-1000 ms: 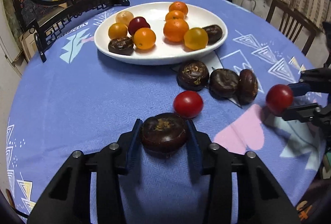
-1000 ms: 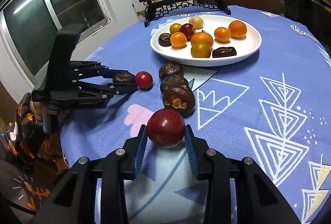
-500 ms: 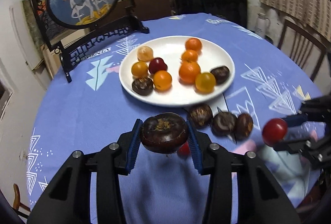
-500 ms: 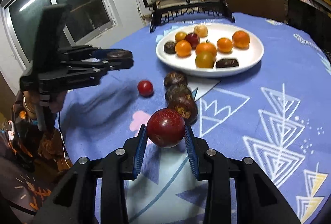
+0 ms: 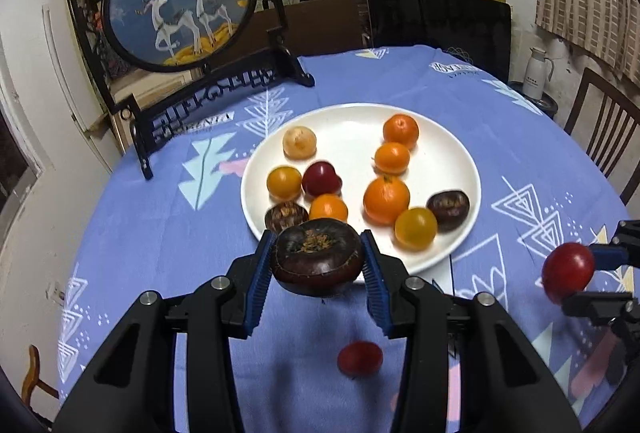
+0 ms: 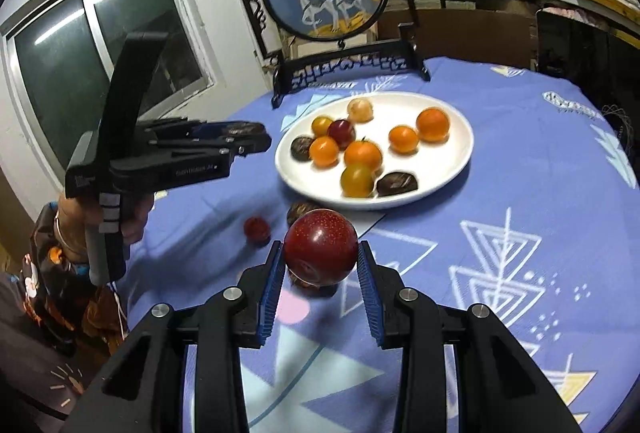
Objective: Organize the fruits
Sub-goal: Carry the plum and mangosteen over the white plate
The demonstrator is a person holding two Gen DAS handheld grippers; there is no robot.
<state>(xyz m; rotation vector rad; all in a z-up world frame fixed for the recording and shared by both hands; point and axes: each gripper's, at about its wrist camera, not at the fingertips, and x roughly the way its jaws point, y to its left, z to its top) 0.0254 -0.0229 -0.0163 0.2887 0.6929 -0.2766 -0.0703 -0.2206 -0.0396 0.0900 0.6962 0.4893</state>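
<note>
The white plate (image 5: 460, 169) lies just ahead of the left gripper (image 5: 318, 265), clamped on a dark fruit (image 5: 318, 261); the right gripper (image 6: 320, 257), clamped on a red fruit (image 6: 320, 247), sits farther back.

I am holding my left gripper (image 5: 318, 265) up and tilted down, its pads pinching a dark brown fruit (image 5: 317, 260), while my right gripper (image 6: 320, 263) is clamping a red fruit (image 6: 321, 251) beside it, likewise angled downward.

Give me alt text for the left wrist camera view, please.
The left gripper holds a dark brown fruit above a blue tablecloth, near a white plate of orange, yellow and dark fruits. At right, another gripper holds a red fruit.
</note>
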